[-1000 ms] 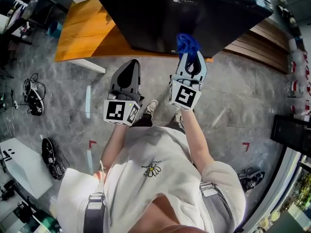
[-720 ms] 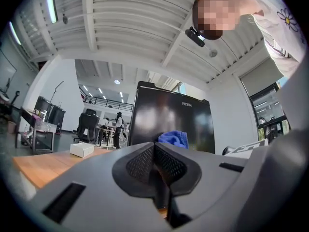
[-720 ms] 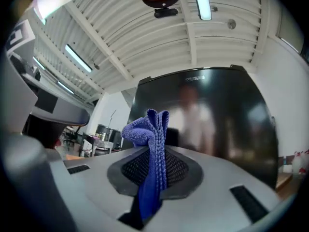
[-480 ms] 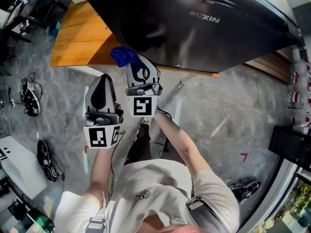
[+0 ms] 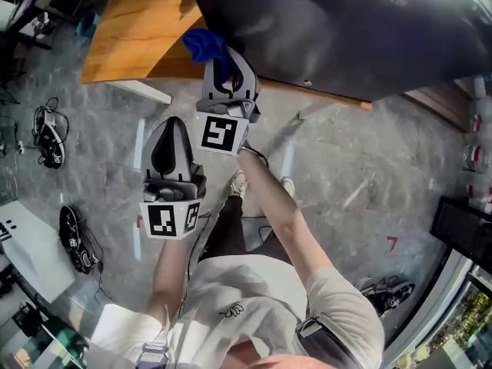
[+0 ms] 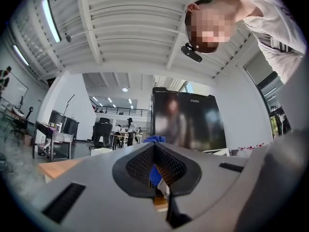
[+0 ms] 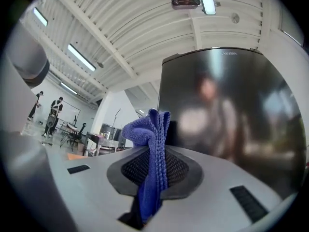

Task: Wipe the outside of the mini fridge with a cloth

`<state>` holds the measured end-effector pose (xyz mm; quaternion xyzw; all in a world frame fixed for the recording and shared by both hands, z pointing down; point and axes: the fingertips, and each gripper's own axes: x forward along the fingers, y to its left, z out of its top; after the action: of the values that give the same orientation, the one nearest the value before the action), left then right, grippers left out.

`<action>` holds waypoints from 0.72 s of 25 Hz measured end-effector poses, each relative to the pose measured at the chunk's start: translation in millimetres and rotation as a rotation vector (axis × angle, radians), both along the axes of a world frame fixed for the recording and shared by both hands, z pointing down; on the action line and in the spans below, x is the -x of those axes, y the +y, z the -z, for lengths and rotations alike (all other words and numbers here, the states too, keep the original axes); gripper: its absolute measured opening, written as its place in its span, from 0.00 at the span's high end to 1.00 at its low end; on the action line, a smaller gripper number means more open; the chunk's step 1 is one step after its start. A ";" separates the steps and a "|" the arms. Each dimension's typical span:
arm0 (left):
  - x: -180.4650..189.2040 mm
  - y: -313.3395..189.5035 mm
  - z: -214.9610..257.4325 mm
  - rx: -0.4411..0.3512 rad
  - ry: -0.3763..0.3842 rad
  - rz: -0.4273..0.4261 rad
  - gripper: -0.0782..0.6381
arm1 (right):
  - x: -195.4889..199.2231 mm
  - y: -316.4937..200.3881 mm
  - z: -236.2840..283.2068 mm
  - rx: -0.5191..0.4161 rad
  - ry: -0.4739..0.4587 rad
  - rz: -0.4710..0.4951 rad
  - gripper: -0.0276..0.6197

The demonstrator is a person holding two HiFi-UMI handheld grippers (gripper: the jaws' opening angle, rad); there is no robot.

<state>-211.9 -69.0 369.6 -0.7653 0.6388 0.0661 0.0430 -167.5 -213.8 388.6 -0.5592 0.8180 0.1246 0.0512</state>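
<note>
Our right gripper (image 5: 222,66) is clamped on a blue cloth (image 7: 153,144). A fold is pinched between the jaws and a loose bunch stands up past the tips. In the head view the cloth sits at the near left corner of the black fridge (image 5: 346,29), over the edge of the wooden board (image 5: 138,29) beside it. We cannot tell whether the cloth is touching the fridge or is just beside it. Our left gripper (image 5: 172,133) hangs nearer to us and a little to the left, with its jaws together on nothing. The blue that shows past them in the left gripper view is the cloth further off.

We see 4 things that could go wrong.

1. The cloth could run off the left edge of the door. A stroke that carries further left would rub the wood or the air instead of the fridge.
2. Only a narrow fold is held, so the drag of a hard wipe across the glossy face could pull the cloth out of the jaws.
3. The bunch beyond the tips is small and soft. If we tilt the gripper or press too hard, the hard tips could meet the shiny door and mark it.
4. Nothing steadies the fridge, so a firm push could shift it. The idle left gripper also hangs close enough that a sideways stroke could knock it.
</note>
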 end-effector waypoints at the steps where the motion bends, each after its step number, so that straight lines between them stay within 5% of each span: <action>1: 3.5 1.8 -2.1 0.010 0.000 0.011 0.88 | -0.2 0.1 -0.1 0.000 0.004 -0.002 0.86; 5: -2.3 5.2 -3.2 0.022 0.038 0.064 0.88 | -11.3 3.1 -6.3 0.030 0.015 0.018 0.86; 18: -58.6 5.1 -20.8 0.043 0.090 0.030 0.88 | -111.2 19.9 14.9 -0.045 0.072 -0.088 0.86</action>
<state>-153.2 -63.8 390.4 -0.7527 0.6528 0.0859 -0.0014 -56.3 -193.9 373.7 -0.5884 0.7911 0.1649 0.0286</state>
